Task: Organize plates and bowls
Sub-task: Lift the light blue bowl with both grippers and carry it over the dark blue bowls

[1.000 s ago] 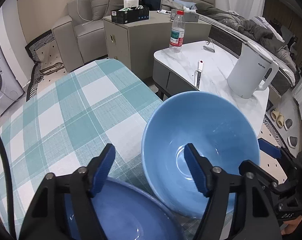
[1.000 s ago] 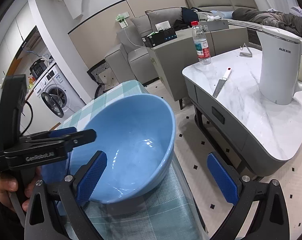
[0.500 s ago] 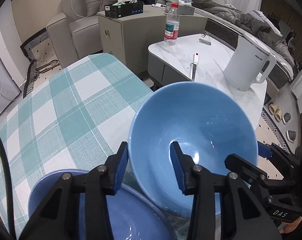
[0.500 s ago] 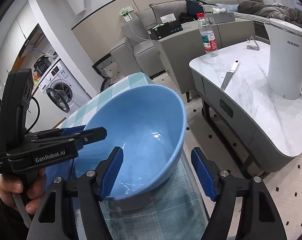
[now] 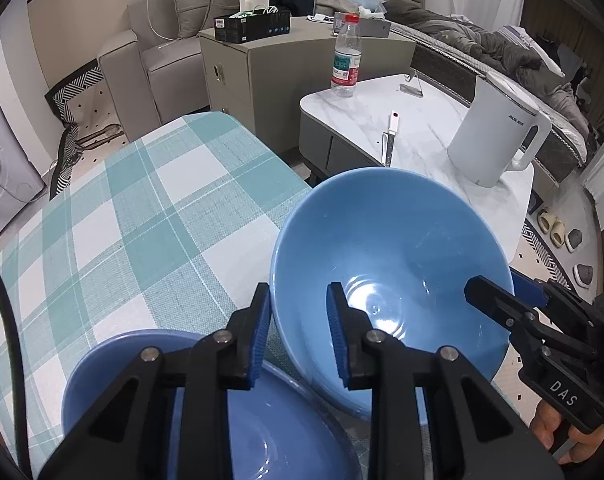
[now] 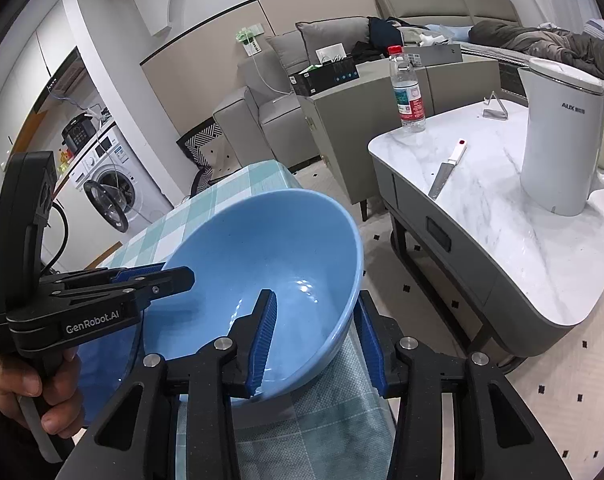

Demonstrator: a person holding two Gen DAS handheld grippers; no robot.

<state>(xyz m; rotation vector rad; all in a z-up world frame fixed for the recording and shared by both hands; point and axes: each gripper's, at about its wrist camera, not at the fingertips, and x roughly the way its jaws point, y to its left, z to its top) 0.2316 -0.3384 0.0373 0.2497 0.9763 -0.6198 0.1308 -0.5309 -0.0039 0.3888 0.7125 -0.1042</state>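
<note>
Second bowl (image 5: 149, 392) touching gripped bowl (image 5: 402, 248); kettle (image 5: 498, 132) behind.

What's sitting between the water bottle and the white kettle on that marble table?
A knife with a white handle lies on the marble table between the water bottle and white kettle; both wrist views show it.

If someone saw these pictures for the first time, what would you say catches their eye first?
The large light blue bowl dominates, tilted at the edge of the checked tablecloth, with the left gripper and the right gripper each clamped on its rim from opposite sides. Next comes the darker blue plate beside it, then the white kettle on the marble side table.
</note>
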